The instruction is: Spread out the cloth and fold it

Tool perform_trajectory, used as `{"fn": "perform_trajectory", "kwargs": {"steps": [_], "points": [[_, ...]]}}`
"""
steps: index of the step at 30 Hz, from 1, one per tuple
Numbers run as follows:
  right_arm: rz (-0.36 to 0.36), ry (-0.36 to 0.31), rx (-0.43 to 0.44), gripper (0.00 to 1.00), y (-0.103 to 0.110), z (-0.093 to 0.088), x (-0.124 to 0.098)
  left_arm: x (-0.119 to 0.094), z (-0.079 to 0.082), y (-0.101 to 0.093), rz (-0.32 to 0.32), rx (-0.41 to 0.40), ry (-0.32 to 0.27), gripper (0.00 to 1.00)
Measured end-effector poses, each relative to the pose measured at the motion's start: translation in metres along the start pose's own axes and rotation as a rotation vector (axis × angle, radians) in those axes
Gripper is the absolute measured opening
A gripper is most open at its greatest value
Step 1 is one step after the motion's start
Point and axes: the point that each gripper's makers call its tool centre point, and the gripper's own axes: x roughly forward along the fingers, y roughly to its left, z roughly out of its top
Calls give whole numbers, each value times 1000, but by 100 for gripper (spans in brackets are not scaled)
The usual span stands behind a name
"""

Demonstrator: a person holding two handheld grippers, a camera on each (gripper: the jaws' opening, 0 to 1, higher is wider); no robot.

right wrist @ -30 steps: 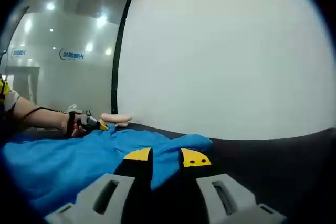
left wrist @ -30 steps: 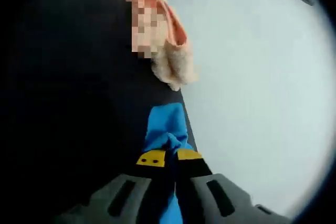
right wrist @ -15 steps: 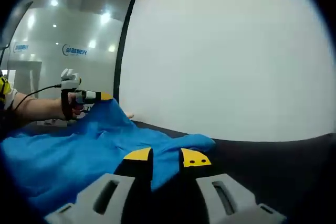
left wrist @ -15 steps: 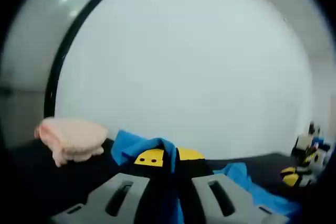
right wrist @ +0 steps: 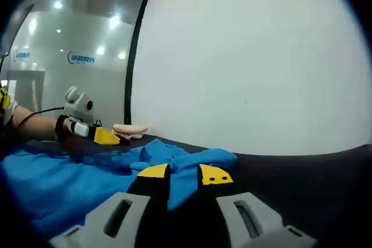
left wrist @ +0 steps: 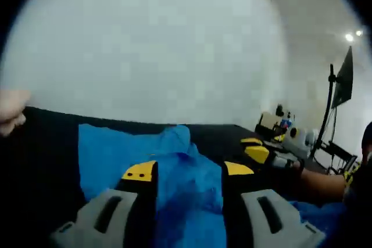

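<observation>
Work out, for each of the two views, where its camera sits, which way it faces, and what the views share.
Left gripper view: rides the left gripper, facing along its open fingers over the blue cloth toward the right gripper and a forearm.
Right gripper view: rides the right gripper, facing across the cloth toward the left gripper and a forearm.
Shared: the blue cloth, the dark table, the white wall, a pink cloth.

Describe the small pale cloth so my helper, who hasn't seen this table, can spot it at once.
Start from the dark table in front of the white wall. A big blue cloth covers its left part in the right gripper view. The pink cloth lies bunched at the far edge, just beyond the left gripper, by the black door frame; it is small, pale and lumpy, unlike the broad blue one.
</observation>
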Motion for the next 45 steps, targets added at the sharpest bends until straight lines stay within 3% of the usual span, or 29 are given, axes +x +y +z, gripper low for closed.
{"fn": "perform_trajectory", "kwargs": {"steps": [1,2,3,4,8,9,11,13,14,15,16,19,23,24,25,26,27,28,31,33,34,36,37,39,40,41,43,44,45], "points": [[-3,1,-3,17,0,0,0,6,16,7,38,16,-32,34],[-5,3,-7,17,-1,-1,1,8,19,9,50,26,-35,29],[-4,2,-8,17,0,0,1,20,23,13,90,41,-22,25],[-2,-1,-7,17,0,0,1,27,16,19,126,60,33,25],[0,-7,14,17,-2,1,-1,43,-50,32,199,169,264,25],[1,-8,18,17,-3,1,-2,38,-67,34,232,146,332,24],[-3,-12,25,17,-4,2,-2,27,-93,15,163,85,423,11],[-6,-13,28,17,-5,2,-2,15,-103,8,142,157,485,3],[-7,-13,27,17,-5,2,-2,11,-100,4,133,197,471,3],[-8,-12,25,17,-5,2,-1,3,-96,-14,107,202,422,2],[-9,-10,23,17,-4,1,-1,-4,-94,-23,96,192,419,2],[-9,-7,15,17,-3,1,-1,-21,-71,-61,-33,150,378,2],[-9,-3,4,17,-2,0,0,-21,-53,-78,-82,156,350,5],[-9,-2,4,17,-2,0,0,-19,-58,-83,-90,132,362,8],[-9,-1,6,17,-2,0,0,-19,-69,-87,-112,123,407,13],[-8,-3,10,17,-2,1,-1,-23,-88,-82,-106,169,503,19],[-9,-6,13,17,-2,1,-1,-23,-99,-78,-110,212,550,23],[-14,-13,18,17,-4,3,-2,-22,-103,-64,-50,261,568,22],[-17,-17,33,17,-6,3,-3,-10,-92,-59,-56,266,499,27],[-18,-24,37,17,-7,4,-3,7,-64,-63,-73,225,375,31],[-20,-24,38,17,-7,4,-2,19,-43,-58,-48,231,296,31],[-19,-23,33,17,-7,4,-2,39,-19,-36,33,306,219,31],[-17,-24,31,17,-7,4,-2,52,-7,-7,135,403,190,29],[-15,-22,31,17,-6,4,-2,64,-3,39,303,425,189,23],[-13,-23,35,17,-6,4,-3,65,-5,56,340,420,202,23],[-11,-26,40,17,-6,5,-3,63,-16,67,363,233,200,21],[-13,-31,50,17,-8,5,-3,64,-34,70,316,-62,197,19],[-14,-34,53,17,-9,6,-2,64,-33,71,298,-70,190,19],[-16,-38,55,17,-9,6,-2,63,-36,76,304,-6,190,19]]}}
